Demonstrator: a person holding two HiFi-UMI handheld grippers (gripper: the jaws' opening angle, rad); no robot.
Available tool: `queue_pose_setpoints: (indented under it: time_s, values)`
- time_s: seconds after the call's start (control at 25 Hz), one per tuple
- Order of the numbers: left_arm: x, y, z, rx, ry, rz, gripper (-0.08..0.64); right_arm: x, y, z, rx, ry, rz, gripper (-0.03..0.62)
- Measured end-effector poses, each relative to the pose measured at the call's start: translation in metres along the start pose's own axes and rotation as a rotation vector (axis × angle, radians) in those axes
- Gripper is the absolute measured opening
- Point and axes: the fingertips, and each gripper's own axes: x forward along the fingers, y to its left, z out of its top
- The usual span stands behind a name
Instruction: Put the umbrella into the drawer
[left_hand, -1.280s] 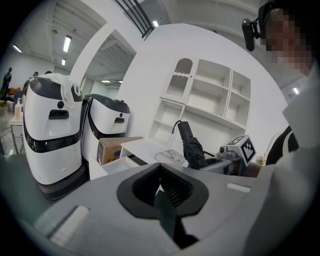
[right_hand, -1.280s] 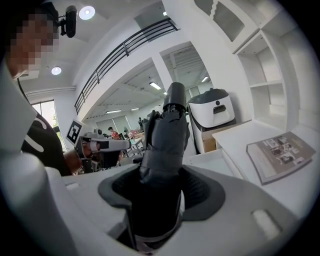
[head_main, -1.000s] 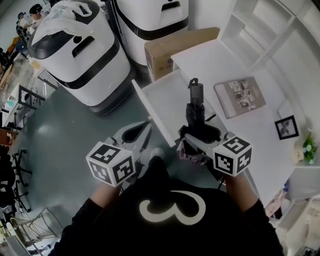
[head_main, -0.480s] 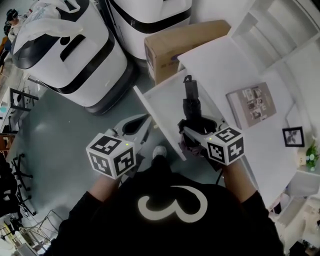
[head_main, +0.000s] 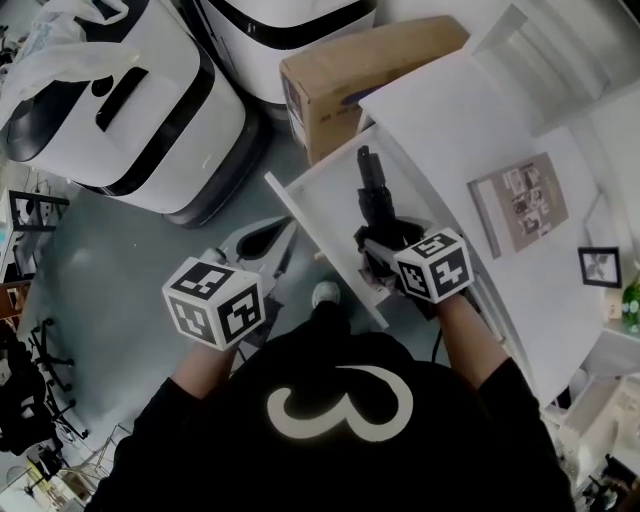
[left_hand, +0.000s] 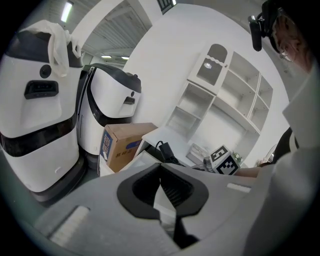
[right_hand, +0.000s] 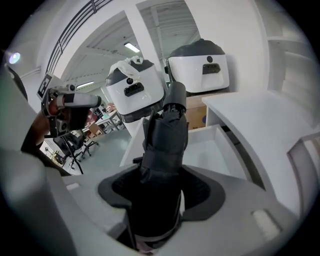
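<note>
Black top (head_main: 400, 470) — white looped print (head_main: 340, 403), white shoe (head_main: 326, 294)

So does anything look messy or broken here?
No, nothing stands out. The black umbrella is folded tight in the right tool above the open white drawer, and nothing looks spilled or broken.

A cardboard box (head_main: 340, 80) stands beside two white-and-black machines (head_main: 130, 110), a booklet (head_main: 520, 203) and framed picture (head_main: 600, 266) on the desktop (head_main: 450, 120).
</note>
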Motion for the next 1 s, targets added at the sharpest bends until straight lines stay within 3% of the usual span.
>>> queue_pose_setpoints:
  time_s: [0.52,1.0]
  values:
    - [0.021,0.037,-0.025,-0.040,0.075,0.014,0.009,0.094,-0.059,-0.052,0.047,0.228,-0.094,0.244]
    - [0.036,0.059,-0.028,-0.049,0.099,0.046,0.009,0.142,-0.087,-0.086,0.063,0.362,-0.113,0.247]
